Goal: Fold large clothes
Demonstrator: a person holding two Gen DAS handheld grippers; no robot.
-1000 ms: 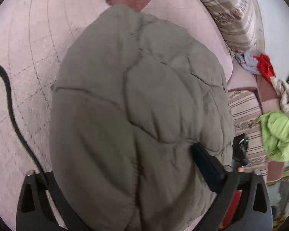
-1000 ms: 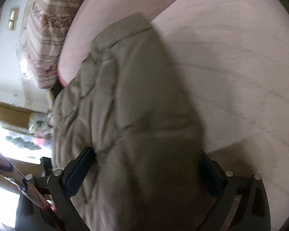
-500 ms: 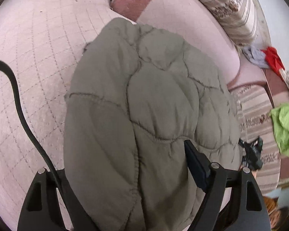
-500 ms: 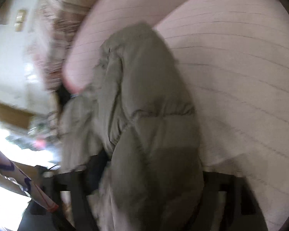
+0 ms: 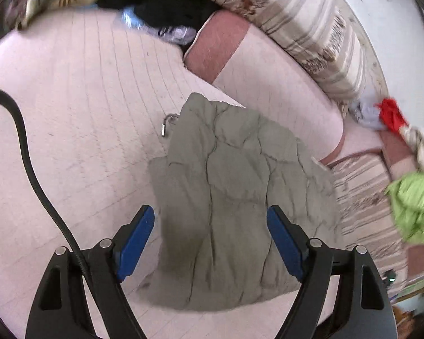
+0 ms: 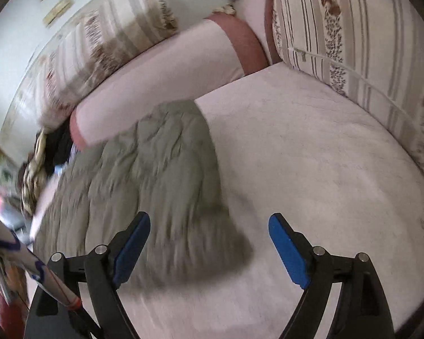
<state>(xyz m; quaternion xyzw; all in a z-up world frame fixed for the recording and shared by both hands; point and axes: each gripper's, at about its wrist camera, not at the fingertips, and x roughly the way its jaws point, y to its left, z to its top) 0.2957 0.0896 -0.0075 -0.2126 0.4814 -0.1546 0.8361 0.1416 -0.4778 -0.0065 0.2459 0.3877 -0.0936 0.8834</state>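
A grey-green quilted jacket (image 5: pixel 234 197) lies folded in a compact bundle on the pale pink bed surface (image 5: pixel 70 113). It also shows in the right wrist view (image 6: pixel 155 175), blurred by motion. My left gripper (image 5: pixel 210 240) is open and empty, raised above the near part of the bundle. My right gripper (image 6: pixel 209 245) is open and empty above the bundle's right edge. A small metal zipper pull (image 5: pixel 166 125) sticks out at the jacket's far left corner.
A pink bolster with red ends (image 5: pixel 268 84) lies behind the jacket. Striped floral cushions (image 5: pixel 311 28) line the back and side (image 6: pixel 367 42). A green garment (image 5: pixel 412 212), a red one (image 5: pixel 391 114) and dark clothes (image 5: pixel 161 8) lie around. A black cable (image 5: pixel 28 163) hangs left.
Both grippers have opened and let go of the jacket, then pulled back and up. The jacket now lies on the bed as a folded bundle.
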